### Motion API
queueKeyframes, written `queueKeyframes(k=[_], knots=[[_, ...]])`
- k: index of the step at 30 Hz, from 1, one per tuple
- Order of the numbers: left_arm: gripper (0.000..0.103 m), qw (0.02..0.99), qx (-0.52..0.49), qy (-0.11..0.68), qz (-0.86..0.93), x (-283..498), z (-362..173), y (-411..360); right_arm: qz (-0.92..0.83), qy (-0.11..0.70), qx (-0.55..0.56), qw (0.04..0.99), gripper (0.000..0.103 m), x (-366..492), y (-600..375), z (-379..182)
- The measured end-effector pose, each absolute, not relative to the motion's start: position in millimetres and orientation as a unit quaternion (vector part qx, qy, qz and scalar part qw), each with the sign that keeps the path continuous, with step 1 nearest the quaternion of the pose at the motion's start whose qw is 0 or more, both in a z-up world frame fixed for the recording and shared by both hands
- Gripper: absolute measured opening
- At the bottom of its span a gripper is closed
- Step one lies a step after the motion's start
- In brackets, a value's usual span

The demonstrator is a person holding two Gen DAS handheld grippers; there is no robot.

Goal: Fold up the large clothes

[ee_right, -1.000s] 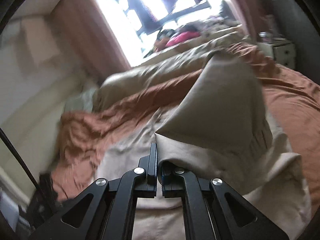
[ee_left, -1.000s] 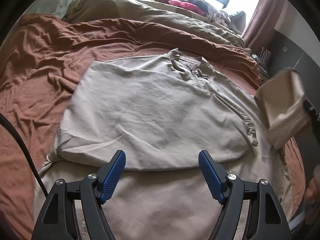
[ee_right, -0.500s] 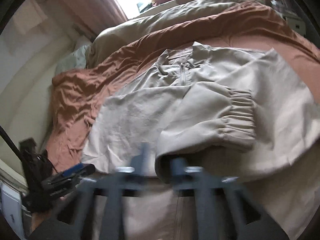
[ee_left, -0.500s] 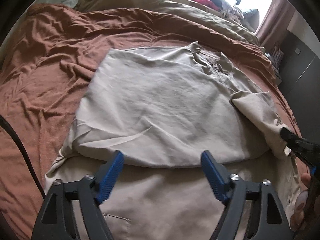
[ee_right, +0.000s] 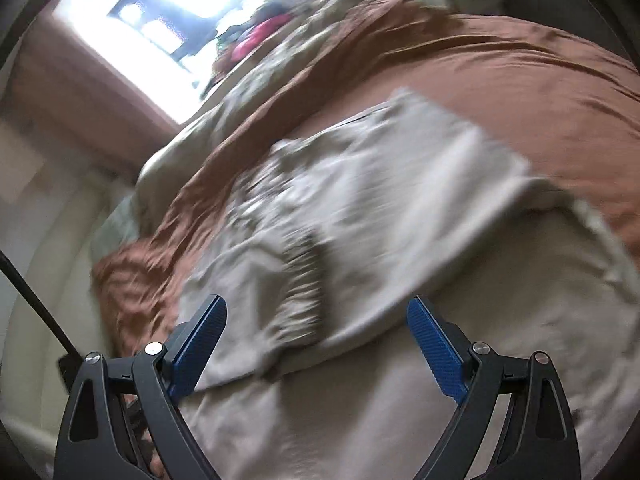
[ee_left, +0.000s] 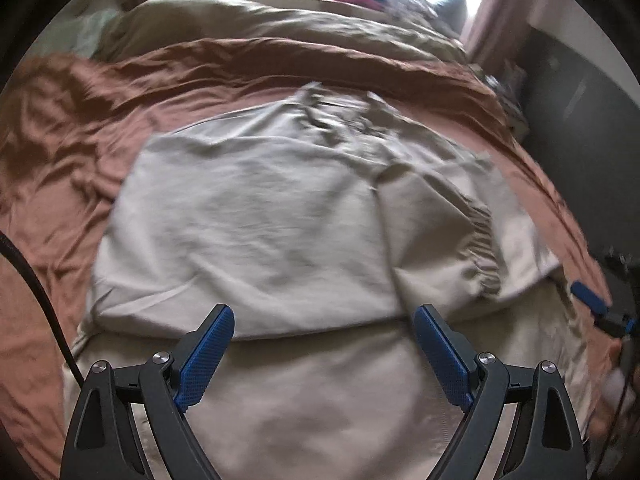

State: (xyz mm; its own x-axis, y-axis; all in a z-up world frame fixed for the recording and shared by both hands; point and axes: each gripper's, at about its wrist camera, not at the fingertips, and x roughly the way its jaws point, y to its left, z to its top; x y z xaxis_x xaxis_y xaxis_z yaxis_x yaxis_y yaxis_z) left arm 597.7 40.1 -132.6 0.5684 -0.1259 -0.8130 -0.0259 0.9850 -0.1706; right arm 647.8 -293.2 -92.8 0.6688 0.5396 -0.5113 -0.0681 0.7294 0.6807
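A rumpled rust-brown bedsheet (ee_left: pixel 80 128) carries the beige zip-front jacket (ee_left: pixel 256 216), lying centre with its elastic-cuffed sleeve (ee_left: pixel 452 248) folded across at 3 o'clock. The left gripper (ee_left: pixel 323 354) and right gripper (ee_right: pixel 316 342) both gape wide, holding nothing, above the cloth.

A wide bed (ee_left: pixel 60 168) under a crumpled rust-brown satin sheet fills the room, an olive-beige duvet (ee_left: pixel 320 32) bunched along its far side. Behind, a bright overexposed window (ee_right: pixel 168 4) glares between dusty-pink curtains (ee_left: pixel 492 12); a cream wall (ee_right: pixel 36 184) stands left.
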Motion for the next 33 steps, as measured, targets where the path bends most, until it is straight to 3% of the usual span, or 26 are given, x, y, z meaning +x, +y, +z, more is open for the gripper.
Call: queueKeyframes(k=[3,19,21,22,24,26,29,33], knots=[[0.092,0.883,-0.063,0.464,-0.046,606,-130,13,0.156,0.366,0.358,0.845,0.076,649,-324,-105],[0.092,0.864,0.011,0.493,-0.108,666,-171,-111,0.093,0.389,0.425,0.812,0.048,663,-362,-152],[0.087,0.858,0.027,0.504,-0.097,672,-186,-113,0.105,0.395,0.439,0.800,0.048,666,-361,-158],[0.078,0.857,0.029,0.507,-0.090,674,-191,-110,0.114,0.400,0.445,0.793,0.048,670,-359,-163],[0.074,0.856,0.017,0.508,-0.088,676,-196,-101,0.122,0.409,0.451,0.784,0.048,678,-351,-170],[0.051,0.857,0.012,0.508,-0.087,676,-195,-91,0.110,0.414,0.450,0.783,0.043,680,-348,-173],[0.032,0.863,0.005,0.501,-0.064,674,-186,-67,0.089,0.405,0.452,0.790,0.040,677,-352,-169],[0.027,0.869,-0.025,0.493,-0.030,671,-172,-18,0.075,0.404,0.451,0.792,0.040,673,-349,-167]])
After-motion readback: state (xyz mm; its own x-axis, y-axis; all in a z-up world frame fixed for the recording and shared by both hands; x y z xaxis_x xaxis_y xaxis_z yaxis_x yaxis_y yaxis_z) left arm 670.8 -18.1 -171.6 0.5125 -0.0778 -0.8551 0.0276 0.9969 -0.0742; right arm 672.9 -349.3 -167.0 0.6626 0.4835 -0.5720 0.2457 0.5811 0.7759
